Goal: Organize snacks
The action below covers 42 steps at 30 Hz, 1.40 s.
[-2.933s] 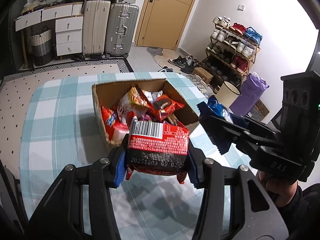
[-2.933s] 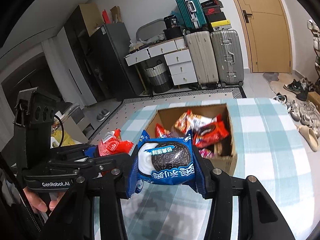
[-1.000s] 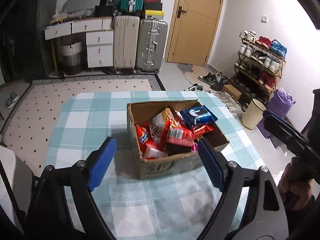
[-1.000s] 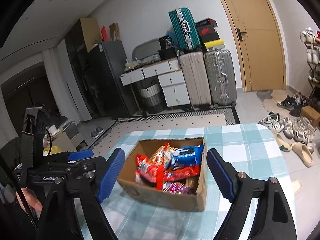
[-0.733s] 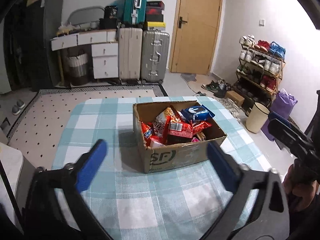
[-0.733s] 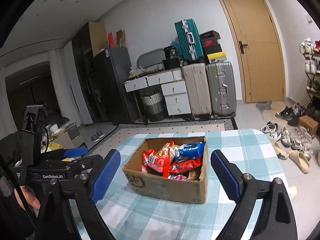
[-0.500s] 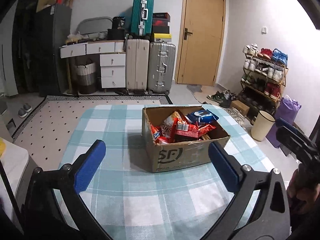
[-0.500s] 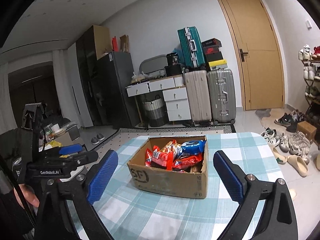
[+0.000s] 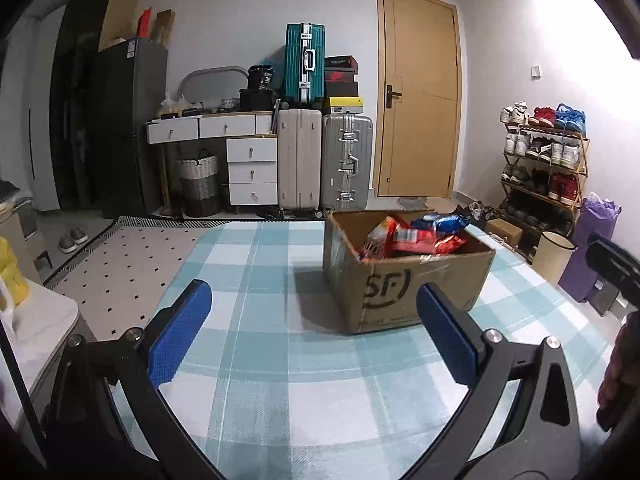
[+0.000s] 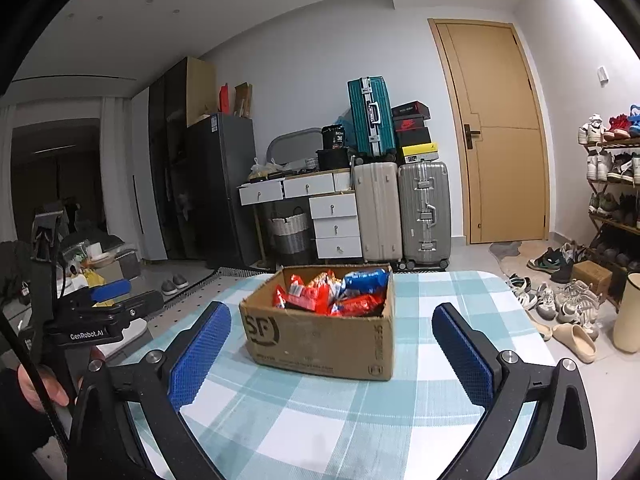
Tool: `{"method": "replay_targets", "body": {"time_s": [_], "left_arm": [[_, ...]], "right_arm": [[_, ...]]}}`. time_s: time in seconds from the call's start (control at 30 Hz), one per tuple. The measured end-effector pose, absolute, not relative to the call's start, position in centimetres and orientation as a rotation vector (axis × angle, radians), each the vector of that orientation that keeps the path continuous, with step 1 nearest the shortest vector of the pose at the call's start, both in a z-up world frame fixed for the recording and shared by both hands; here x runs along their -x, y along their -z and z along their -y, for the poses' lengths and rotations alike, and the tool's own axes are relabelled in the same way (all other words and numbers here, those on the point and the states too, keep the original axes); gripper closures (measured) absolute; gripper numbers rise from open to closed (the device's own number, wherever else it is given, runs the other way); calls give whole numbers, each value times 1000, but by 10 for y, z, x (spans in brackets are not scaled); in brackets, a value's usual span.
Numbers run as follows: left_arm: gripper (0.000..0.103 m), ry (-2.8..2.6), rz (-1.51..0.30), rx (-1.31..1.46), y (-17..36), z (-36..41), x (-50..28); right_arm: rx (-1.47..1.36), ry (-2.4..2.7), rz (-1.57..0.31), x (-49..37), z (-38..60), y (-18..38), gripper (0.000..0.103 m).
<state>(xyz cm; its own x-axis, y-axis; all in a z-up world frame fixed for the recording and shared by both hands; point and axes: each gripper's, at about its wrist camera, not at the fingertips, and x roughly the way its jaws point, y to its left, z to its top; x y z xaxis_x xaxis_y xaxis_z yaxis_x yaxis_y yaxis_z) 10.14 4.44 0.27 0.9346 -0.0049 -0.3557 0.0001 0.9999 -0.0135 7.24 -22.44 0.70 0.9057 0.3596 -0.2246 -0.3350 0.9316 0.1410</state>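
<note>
A brown cardboard box marked SF stands on the checked tablecloth; it also shows in the right wrist view. It holds several red snack packets and a blue cookie packet on top. My left gripper is open and empty, low over the cloth in front of the box. My right gripper is open and empty, also short of the box. The left gripper's body shows at the left of the right wrist view.
The teal and white checked table stretches around the box. Behind stand suitcases, a white drawer unit and a wooden door. A shoe rack and a cream bin stand at the right.
Both grippers dropped their packets, red and blue, into the box, opened wide, then drew back and lowered, so the box looks farther away and is seen from the side.
</note>
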Motion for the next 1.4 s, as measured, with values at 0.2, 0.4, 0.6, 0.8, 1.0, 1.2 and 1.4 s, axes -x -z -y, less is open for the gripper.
{"method": "replay_targets", "body": {"time_s": [0.2, 0.4, 0.6, 0.8, 1.0, 1.2, 1.4], "left_arm": [[1, -16, -344, -34, 26, -48, -102], [1, -18, -347, 7, 47, -55, -110], [1, 16, -335, -5, 47, -51, -115], [1, 21, -352, -9, 50, -50, -122], [1, 17, -322, -5, 47, -49, -114], [1, 18, -320, -4, 48, -50, -114], [1, 18, -319, -4, 48, -50, -114]], "right_arm": [[-40, -325, -237, -70, 217, 18, 1], [-25, -297, -237, -78, 216, 36, 1], [-23, -296, -258, -89, 215, 46, 1], [30, -285, -321, -101, 202, 53, 1], [20, -262, -311, -103, 204, 55, 1], [22, -265, -309, -104, 203, 55, 1], [21, -264, -307, -103, 204, 56, 1]]}}
